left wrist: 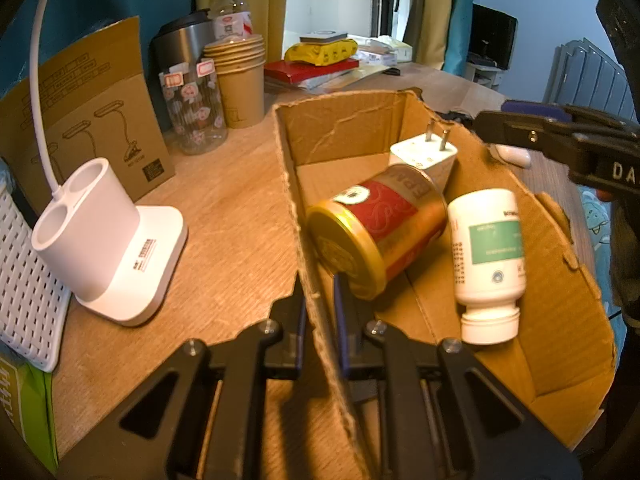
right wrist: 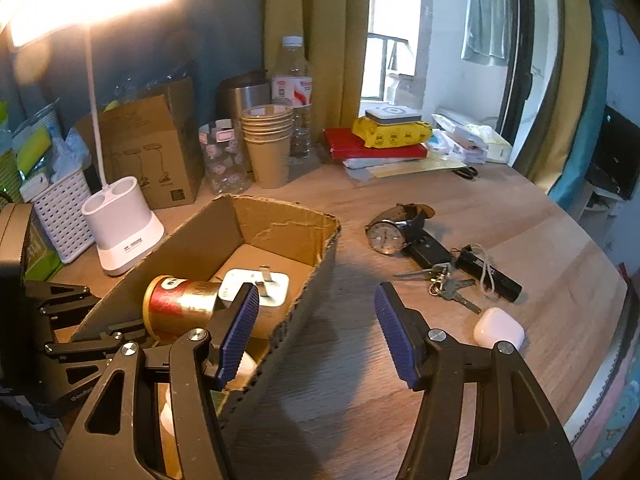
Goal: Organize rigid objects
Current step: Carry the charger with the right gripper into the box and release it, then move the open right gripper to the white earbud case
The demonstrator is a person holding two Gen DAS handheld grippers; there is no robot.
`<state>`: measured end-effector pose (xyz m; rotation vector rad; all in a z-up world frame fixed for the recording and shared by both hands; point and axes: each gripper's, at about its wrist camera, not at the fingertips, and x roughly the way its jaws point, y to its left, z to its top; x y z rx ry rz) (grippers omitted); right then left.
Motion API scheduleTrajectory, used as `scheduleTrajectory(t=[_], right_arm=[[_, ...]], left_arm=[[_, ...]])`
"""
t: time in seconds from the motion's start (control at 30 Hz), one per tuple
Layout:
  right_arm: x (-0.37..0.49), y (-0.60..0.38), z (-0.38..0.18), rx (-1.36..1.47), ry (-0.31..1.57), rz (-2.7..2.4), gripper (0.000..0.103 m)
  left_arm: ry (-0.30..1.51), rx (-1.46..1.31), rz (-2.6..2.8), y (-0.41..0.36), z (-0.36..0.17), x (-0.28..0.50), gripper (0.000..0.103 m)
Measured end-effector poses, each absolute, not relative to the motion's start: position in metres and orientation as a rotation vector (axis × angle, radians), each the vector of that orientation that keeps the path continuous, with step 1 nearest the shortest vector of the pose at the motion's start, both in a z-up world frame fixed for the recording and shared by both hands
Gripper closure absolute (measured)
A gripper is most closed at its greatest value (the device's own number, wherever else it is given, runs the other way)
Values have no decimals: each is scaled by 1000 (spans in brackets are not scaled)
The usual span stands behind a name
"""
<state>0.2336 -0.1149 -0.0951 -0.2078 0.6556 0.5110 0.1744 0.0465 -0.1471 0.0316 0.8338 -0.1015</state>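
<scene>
Right wrist view: empty jaws apart over table [right wrist: 360, 400], cardboard box [right wrist: 312, 300] wall beside watch [right wrist: 386, 234], keys [right wrist: 448, 286].

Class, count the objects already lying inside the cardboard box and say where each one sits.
3: the red-gold can lies mid-box, the white bottle beside it, the white plug adapter behind. Others may be hidden.

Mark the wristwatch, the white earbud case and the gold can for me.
wristwatch [right wrist: 385, 236]: right wrist view, on its dial.
white earbud case [right wrist: 499, 327]: right wrist view, on its lid.
gold can [left wrist: 376, 236]: left wrist view, on its red label.
</scene>
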Motion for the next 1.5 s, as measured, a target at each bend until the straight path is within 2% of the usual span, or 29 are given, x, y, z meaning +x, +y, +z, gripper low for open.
scheduleTrajectory(t=[1.3, 1.5], right_arm=[[291, -185, -116, -137, 702, 330, 39], [305, -195, -125, -130, 715, 277, 34]], left_arm=[[834, 33, -101, 46, -147, 174, 89], [834, 33, -102, 46, -147, 174, 89]])
